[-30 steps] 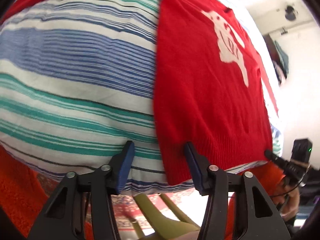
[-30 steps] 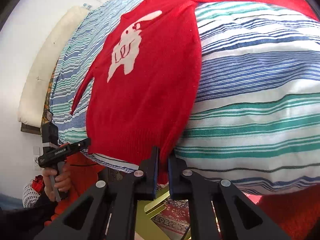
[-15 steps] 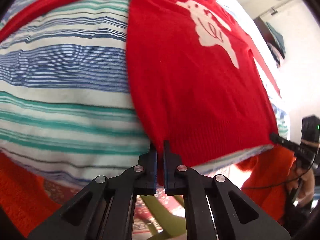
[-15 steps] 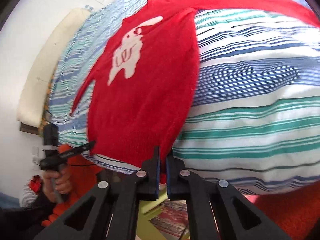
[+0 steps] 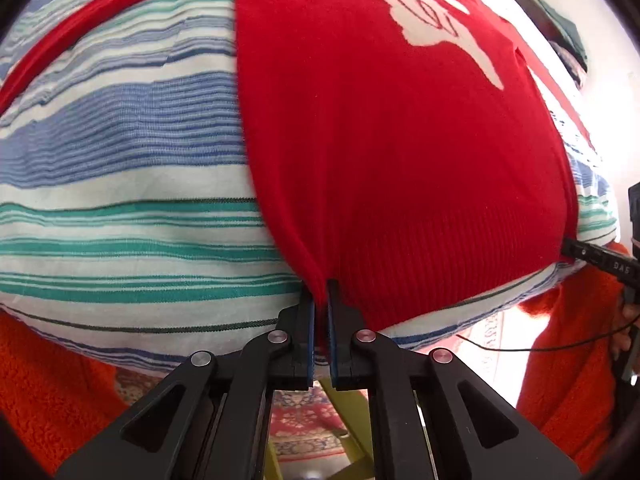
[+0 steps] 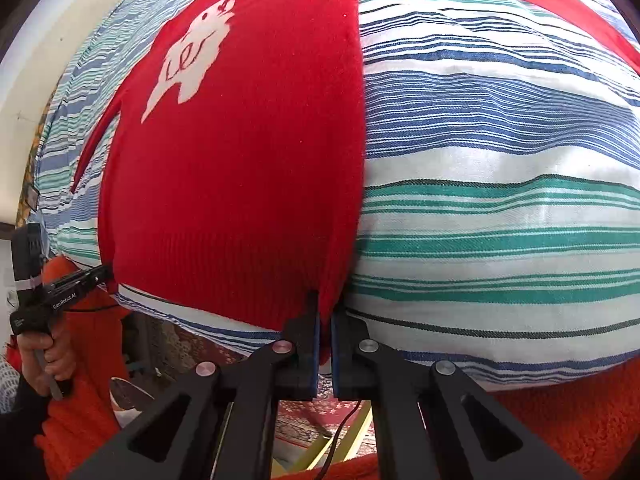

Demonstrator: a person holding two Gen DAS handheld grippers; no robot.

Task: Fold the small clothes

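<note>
While the red sweater lies flat on the striped bedsheet, the left gripper pinches one hem corner and the right gripper clamps the other.

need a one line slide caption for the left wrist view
Left gripper shut on the hem corner of a red sweater spread on a striped sheet.

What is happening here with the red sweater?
A person holds a gripper in each hand. The left gripper and right gripper are each shut on a bottom corner of the sweater. It lies flat, face up, on a striped sheet, sleeves spread. No fold is made yet.
</note>
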